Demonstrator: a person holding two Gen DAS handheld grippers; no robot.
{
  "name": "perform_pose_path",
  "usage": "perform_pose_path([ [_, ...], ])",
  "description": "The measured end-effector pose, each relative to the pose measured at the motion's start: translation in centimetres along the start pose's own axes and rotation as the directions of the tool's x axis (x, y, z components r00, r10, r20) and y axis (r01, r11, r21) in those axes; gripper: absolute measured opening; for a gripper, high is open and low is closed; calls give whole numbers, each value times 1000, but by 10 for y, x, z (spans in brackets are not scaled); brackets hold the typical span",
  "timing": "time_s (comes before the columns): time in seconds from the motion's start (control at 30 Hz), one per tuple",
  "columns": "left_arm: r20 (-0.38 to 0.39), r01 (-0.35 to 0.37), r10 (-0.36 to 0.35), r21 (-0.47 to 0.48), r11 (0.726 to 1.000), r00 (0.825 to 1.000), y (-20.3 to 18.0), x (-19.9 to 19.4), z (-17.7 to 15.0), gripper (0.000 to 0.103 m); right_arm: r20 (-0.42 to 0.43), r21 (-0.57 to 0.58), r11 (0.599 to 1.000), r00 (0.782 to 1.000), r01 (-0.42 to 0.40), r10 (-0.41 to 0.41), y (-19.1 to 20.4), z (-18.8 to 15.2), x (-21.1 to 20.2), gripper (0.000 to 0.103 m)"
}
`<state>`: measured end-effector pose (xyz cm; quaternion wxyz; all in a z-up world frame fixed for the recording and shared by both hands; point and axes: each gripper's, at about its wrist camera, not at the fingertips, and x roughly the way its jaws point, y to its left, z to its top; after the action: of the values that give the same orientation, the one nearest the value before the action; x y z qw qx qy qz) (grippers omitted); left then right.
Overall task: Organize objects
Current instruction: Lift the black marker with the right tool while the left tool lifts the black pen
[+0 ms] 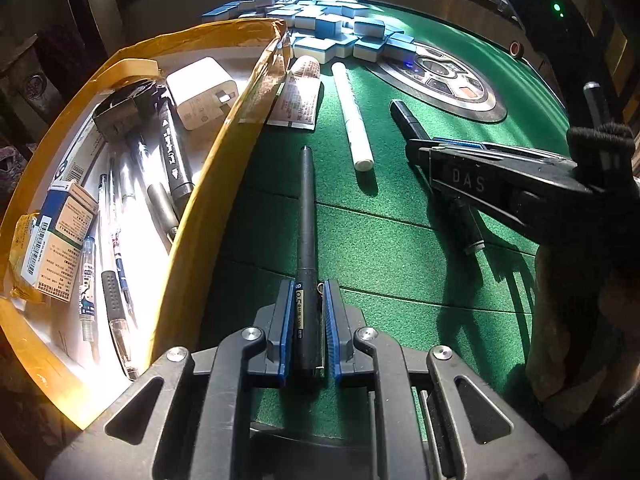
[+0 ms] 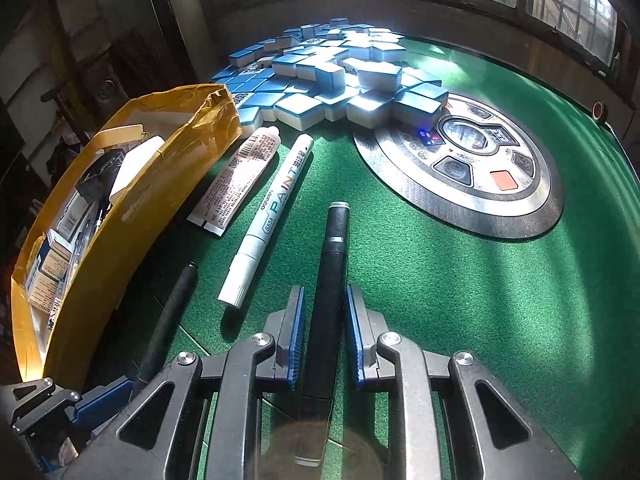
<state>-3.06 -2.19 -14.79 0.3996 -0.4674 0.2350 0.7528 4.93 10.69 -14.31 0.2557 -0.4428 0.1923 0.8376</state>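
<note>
Two dark pens (image 1: 306,216) (image 2: 330,280), each gripper-clamped, above green felt

paint marker (image 2: 269,216) lies between tube (image 2: 236,178) and held pen (image 2: 329,280); box (image 2: 120,216) left, tiles (image 2: 332,72) behind

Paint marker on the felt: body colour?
White paint marker, blue "PAINT" lettering; clearest in the right wrist view.

The left gripper (image 1: 306,300) pinches a grey pen (image 1: 306,216) just beside the cardboard box (image 1: 200,216), over the green tabletop (image 1: 400,260); farther from the box the white paint marker (image 1: 354,120) lies, then the right gripper (image 1: 420,152) clamping a black pen (image 1: 408,120)
</note>
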Motion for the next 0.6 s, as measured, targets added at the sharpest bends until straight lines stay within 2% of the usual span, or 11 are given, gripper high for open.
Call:
perform_pose_path([
  [0.3,-6,-20,20,8,1000,1000,-5,1,0,12,-5,90,996,1000,-12,13,-18,3,-2,13],
  [0.6,-2,-29,29,31,999,1000,-9,2,3,13,0,83,997,1000,0,0,-16,3,-1,13],
])
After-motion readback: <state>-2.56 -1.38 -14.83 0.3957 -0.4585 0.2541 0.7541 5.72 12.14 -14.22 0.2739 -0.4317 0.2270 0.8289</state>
